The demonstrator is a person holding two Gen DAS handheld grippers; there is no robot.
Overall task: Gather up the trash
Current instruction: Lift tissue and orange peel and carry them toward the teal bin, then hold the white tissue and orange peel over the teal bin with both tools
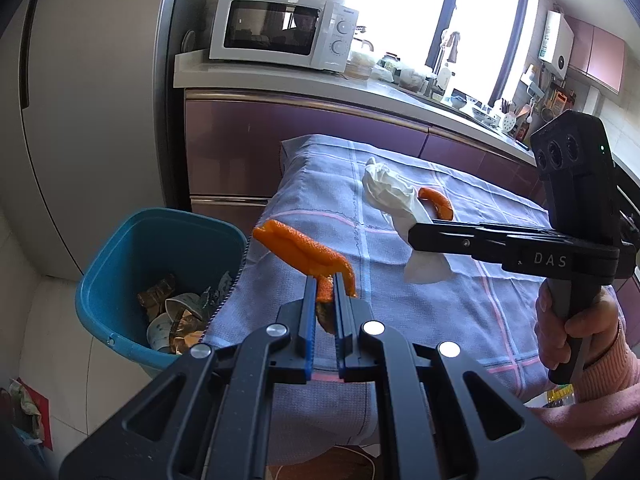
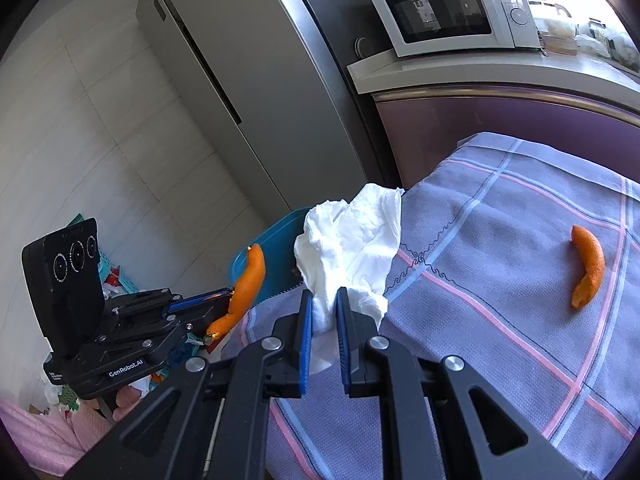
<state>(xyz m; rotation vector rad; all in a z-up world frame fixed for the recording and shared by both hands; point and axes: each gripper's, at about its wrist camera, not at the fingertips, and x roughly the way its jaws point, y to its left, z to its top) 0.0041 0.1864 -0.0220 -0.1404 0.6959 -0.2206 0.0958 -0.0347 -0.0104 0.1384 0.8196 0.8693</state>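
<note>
Holding a curled strip of orange peel (image 1: 308, 254) in my left gripper (image 1: 323, 304), I have its jaws pinched nearly together on the strip's lower end, so most of the peel stands free above the fingertips, near the blue plastic bin (image 1: 120, 256) and just short of its rim. My right gripper (image 2: 323, 312) is clamped on a crumpled white paper tissue (image 2: 352, 236), farther from the bin, over the lilac checked cloth (image 2: 500, 240).

I judge the peel light and fairly stiff, leathery but a little slick on its inner face, so a grip low on a thick part suits it. The tissue is soft and weightless; it bunches in the jaws and could slip or tear if only a loose corner is caught.

A second orange peel piece (image 2: 586, 266) lies on the cloth, well away from the bin, best taken across its narrow middle.
</note>
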